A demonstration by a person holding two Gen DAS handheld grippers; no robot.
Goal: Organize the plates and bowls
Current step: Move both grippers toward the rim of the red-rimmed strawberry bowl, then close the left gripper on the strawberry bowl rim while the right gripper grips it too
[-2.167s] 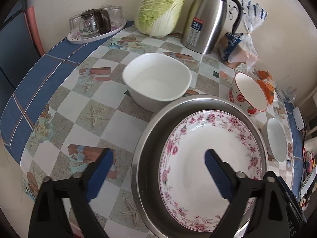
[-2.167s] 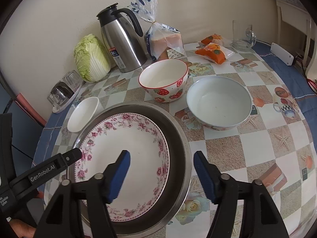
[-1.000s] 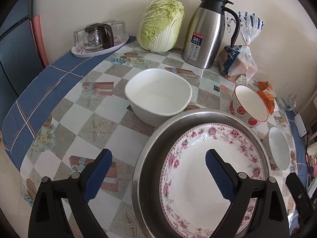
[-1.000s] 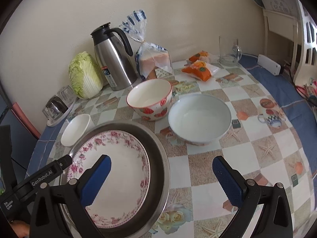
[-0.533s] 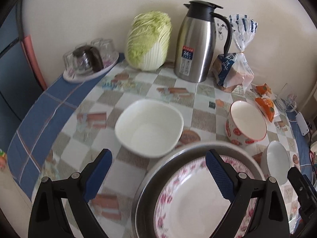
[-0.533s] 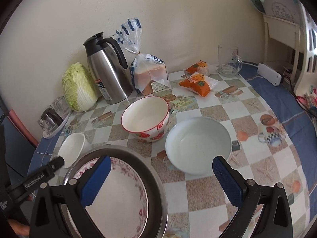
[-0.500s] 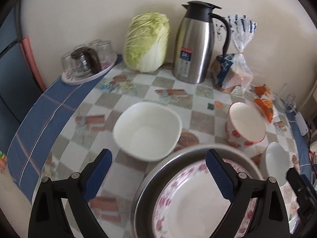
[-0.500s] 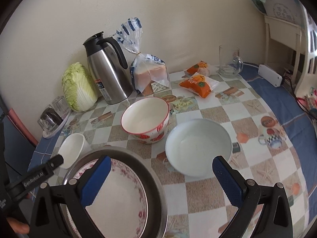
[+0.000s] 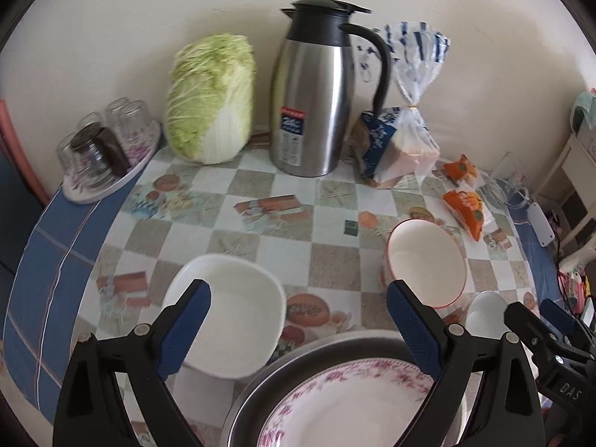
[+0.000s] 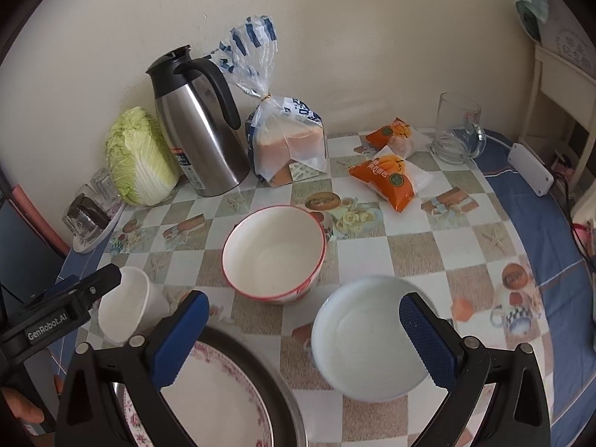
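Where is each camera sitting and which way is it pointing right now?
Left wrist: rides the left tool, open, above the table's near edge, facing the wall; square white bowl ahead.
Right wrist: rides the right tool, open, facing the wall; round white bowl ahead; the left tool and a hand show at lower left.
Shared: red-rimmed bowl, floral plate, steel jug, cabbage.

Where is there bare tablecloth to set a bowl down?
Free: the checkered stretch between the steel jug and the square white bowl, and right of the round white bowl. Crowded: along the wall and around the steel basin.
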